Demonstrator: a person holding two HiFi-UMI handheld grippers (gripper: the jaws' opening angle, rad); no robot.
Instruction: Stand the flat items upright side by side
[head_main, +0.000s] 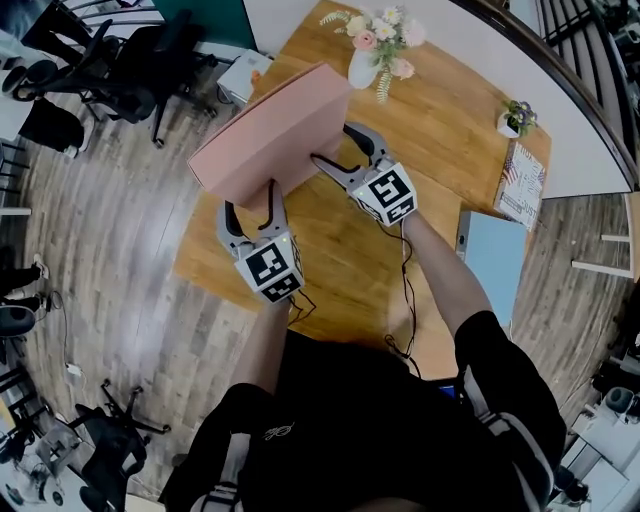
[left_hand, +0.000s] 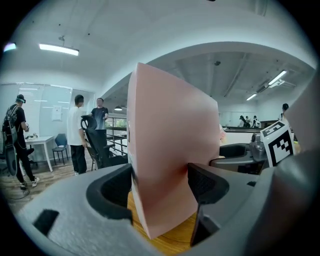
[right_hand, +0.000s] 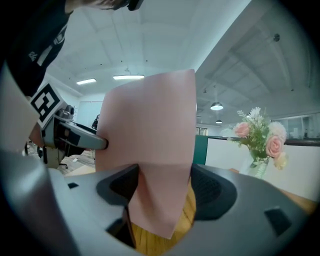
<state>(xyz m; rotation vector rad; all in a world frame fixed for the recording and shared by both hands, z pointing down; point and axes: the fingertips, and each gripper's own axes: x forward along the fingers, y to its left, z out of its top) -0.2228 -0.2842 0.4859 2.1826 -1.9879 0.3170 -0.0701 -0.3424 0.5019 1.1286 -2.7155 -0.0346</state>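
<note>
- My left gripper: fingers pinching the pink box at its near edge.
- My right gripper: fingers pinching its right edge.
- Box tilted, over the desk's left edge.

Tabletop lies bare right of centre — flower vase crowds the top, potted plant and patterned book the right.

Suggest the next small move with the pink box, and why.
Probably lower the pink box until its bottom edge rests on the table: the left gripper and right gripper both clamp it, and it hangs tilted above the wood.
</note>
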